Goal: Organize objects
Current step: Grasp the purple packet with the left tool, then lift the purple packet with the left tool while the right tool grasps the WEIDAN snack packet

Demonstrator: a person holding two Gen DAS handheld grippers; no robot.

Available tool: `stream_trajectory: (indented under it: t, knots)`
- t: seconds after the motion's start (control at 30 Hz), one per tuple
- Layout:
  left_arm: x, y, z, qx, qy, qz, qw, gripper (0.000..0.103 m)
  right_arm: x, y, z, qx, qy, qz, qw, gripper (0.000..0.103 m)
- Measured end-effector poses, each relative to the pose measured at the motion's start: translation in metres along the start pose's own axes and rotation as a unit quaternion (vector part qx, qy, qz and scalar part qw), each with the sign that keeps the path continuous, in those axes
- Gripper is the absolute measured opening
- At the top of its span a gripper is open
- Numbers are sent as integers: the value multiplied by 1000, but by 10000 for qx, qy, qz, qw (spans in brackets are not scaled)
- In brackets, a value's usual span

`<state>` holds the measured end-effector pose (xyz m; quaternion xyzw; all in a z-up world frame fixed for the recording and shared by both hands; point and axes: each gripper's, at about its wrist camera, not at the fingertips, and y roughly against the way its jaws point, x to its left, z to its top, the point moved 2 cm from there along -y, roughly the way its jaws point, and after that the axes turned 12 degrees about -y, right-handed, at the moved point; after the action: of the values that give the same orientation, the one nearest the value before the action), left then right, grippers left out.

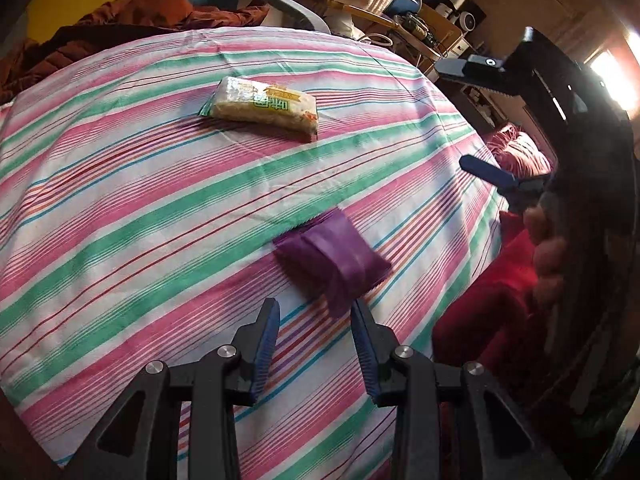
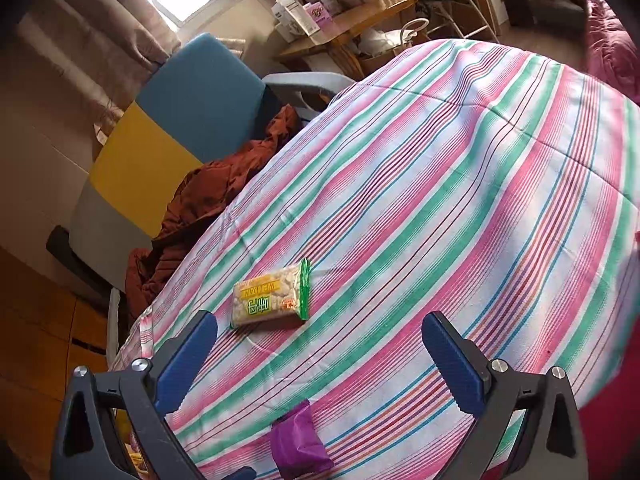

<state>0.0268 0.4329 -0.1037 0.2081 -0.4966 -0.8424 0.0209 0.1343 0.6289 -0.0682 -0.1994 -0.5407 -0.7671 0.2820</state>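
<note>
Blue-padded fingers of the left gripper (image 1: 315, 308) fill the near edge of the left wrist view, spread apart with nothing between them, released just short of the purple packet. Under everything lies the largest thing in sight, a table covered by a striped cloth (image 1: 132, 216) in pink, green and white, which fills most of both views. Beyond its far left edge stands a chair with blue and yellow panels (image 2: 168, 120), and a rust-brown garment (image 2: 192, 208) is heaped between that chair and the cloth. At the right of the left wrist view, the right gripper (image 1: 484, 172) reaches in over the table's right edge; in its own view its fingers are spread wide with nothing between them, released above the cloth (image 2: 400, 200).

Next in size is the snack packet (image 1: 265, 107), clear with green and yellow print, lying flat toward the far side of the table, well apart from both tools. In the right wrist view it lies (image 2: 271, 298) just beyond the left finger. Smallest is the purple packet (image 1: 334, 258), lying flat on the cloth near the table's right edge, just ahead of the left gripper's fingertips. In the right wrist view it (image 2: 298, 446) sits at the near edge, between the two spread fingers.
</note>
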Motion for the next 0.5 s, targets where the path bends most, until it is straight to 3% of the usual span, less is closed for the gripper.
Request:
stream_trajectory:
  t: [0.07,0.13,0.27,0.37,0.5]
  knots:
    - [-3,-3,11,-37,195,-175,9997,39,0,0,1,17,-13,19,10000,103]
    - [-6,-9,22,-28,352,-205,9992,52,1,-3,0,77,20,15,10000,103]
    - [-8,-30,33,140,522,14,9985,53,2,-4,-1,138,43,93,9999,103]
    - [-9,-45,30,159,422,369,9983,45,1,-5,-1,177,-22,131,9998,103]
    - [-20,-42,24,95,-288,689,9972,40,-1,-5,0,206,-76,155,9996,103]
